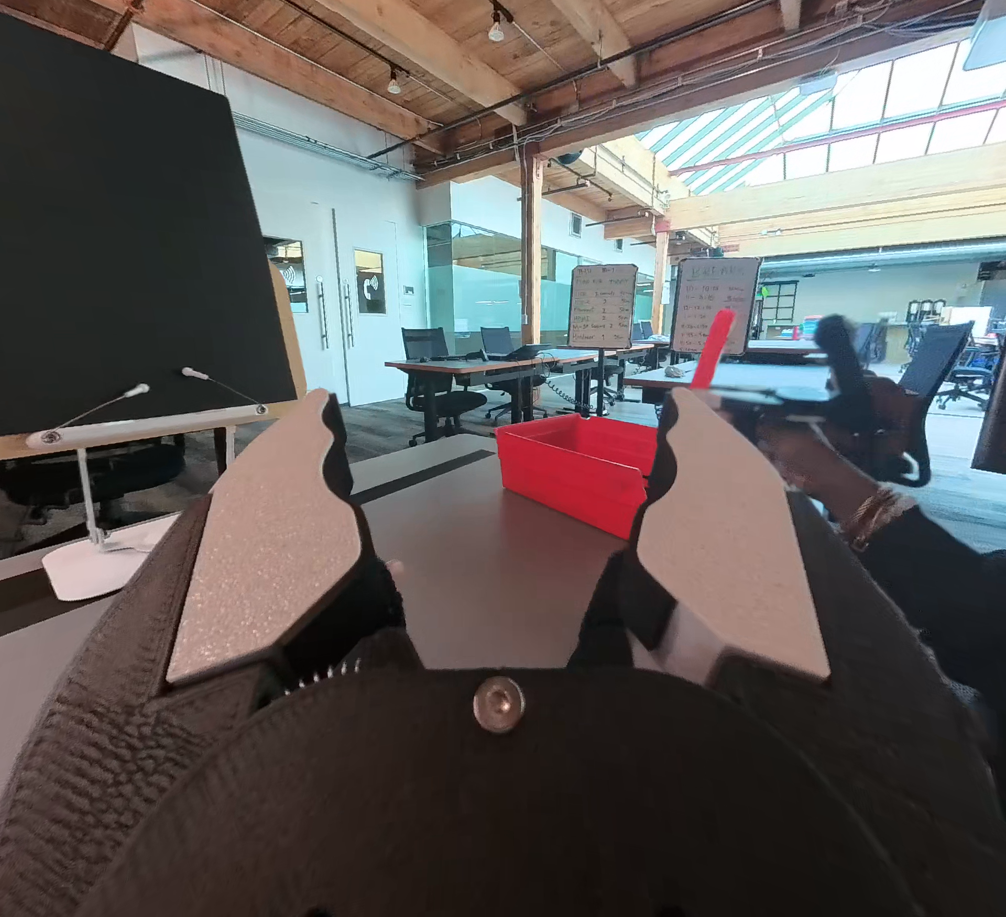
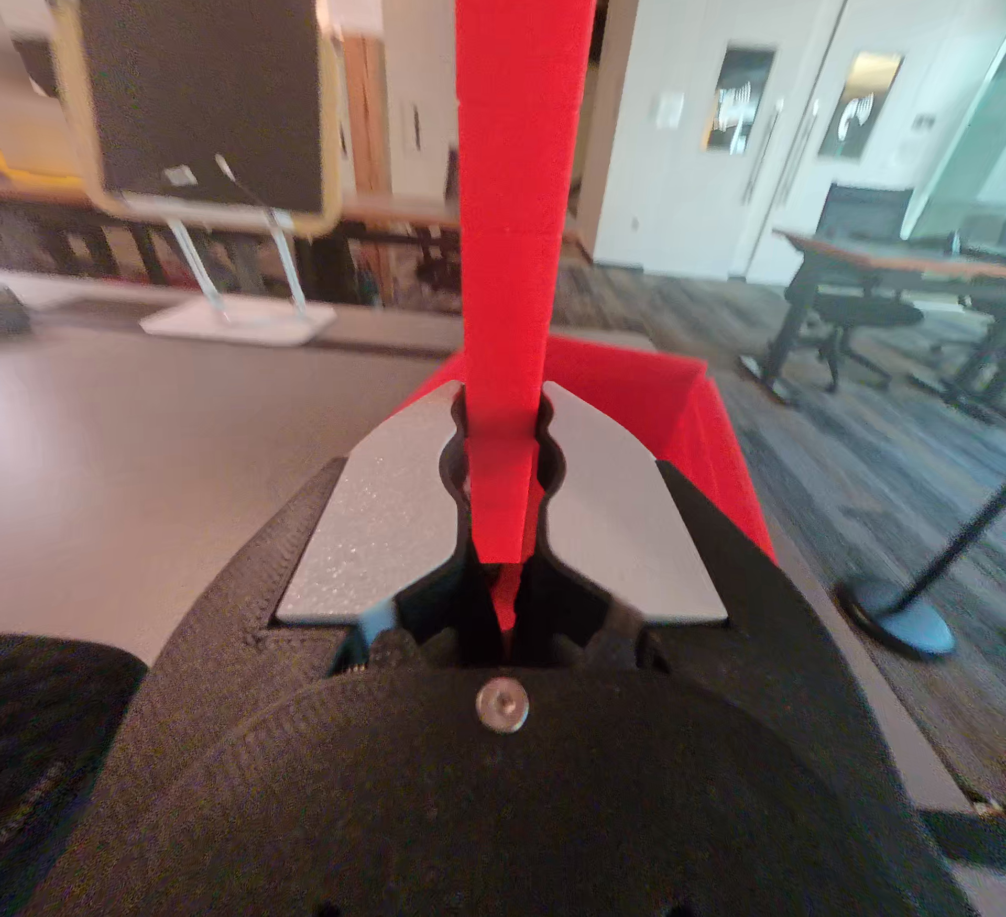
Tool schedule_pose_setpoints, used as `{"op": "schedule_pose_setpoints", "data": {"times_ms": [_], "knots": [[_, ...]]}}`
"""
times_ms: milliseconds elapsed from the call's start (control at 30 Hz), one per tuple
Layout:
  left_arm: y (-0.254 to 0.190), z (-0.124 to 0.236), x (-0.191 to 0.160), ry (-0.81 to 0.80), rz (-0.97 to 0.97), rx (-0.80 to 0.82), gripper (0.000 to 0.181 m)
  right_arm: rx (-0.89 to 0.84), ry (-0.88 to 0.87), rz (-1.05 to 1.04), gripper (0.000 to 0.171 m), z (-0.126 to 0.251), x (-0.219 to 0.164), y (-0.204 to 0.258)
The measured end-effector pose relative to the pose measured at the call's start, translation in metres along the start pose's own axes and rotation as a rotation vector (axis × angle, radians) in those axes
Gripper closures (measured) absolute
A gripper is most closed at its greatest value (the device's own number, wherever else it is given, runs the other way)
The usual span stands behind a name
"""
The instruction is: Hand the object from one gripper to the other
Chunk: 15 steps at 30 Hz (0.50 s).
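My right gripper (image 2: pixel 502 401) is shut on a long red bar (image 2: pixel 517 183) that sticks forward and up past the fingertips, above the red bin (image 2: pixel 707 434). In the left wrist view the same bar (image 1: pixel 713 352) shows at the right, tilted upright, held by the blurred right gripper (image 1: pixel 762 393) in a person's hand. My left gripper (image 1: pixel 498 409) is open and empty over the dark table (image 1: pixel 490 564), with the red bin (image 1: pixel 571 472) just beyond its fingertips. The bar is to the right of and above my left gripper.
A black board on a white stand (image 1: pixel 98 564) stands at the table's left, also in the right wrist view (image 2: pixel 239 314). Desks, office chairs (image 1: pixel 435 390) and two whiteboards (image 1: pixel 601 306) stand beyond the table. A lamp base (image 2: pixel 903 619) sits on the floor at right. Left tips to right tips: about 45 centimeters.
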State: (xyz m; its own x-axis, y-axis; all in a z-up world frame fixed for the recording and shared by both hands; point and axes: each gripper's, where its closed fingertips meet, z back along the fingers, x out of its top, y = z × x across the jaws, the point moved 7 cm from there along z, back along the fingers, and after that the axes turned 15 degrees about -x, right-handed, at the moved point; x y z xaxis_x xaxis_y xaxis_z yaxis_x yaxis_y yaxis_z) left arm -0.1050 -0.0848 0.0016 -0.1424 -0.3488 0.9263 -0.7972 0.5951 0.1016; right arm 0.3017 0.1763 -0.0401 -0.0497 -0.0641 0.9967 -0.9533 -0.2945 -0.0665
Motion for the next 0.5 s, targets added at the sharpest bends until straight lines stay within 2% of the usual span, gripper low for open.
{"op": "schedule_pose_setpoints", "data": {"times_ms": [233, 333, 433, 500], "knots": [[0.001, 0.008, 0.010, -0.045, -0.011, 0.013, 0.080, -0.031, 0.386, 0.091, 0.148, -0.052, -0.044, 0.004], [-0.003, 0.011, 0.015, -0.041, -0.019, -0.033, 0.090, -0.033, 0.598, 0.165, 0.148, -0.074, -0.061, 0.001], [-0.006, 0.014, 0.018, -0.045, 0.022, -0.096, 0.095, 0.042, 0.789, 0.173, 0.148, -0.091, -0.077, 0.006], [-0.006, 0.016, 0.020, -0.047, 0.041, -0.120, 0.100, 0.024, 0.840, 0.192, 0.148, -0.101, -0.082, 0.006]]}}
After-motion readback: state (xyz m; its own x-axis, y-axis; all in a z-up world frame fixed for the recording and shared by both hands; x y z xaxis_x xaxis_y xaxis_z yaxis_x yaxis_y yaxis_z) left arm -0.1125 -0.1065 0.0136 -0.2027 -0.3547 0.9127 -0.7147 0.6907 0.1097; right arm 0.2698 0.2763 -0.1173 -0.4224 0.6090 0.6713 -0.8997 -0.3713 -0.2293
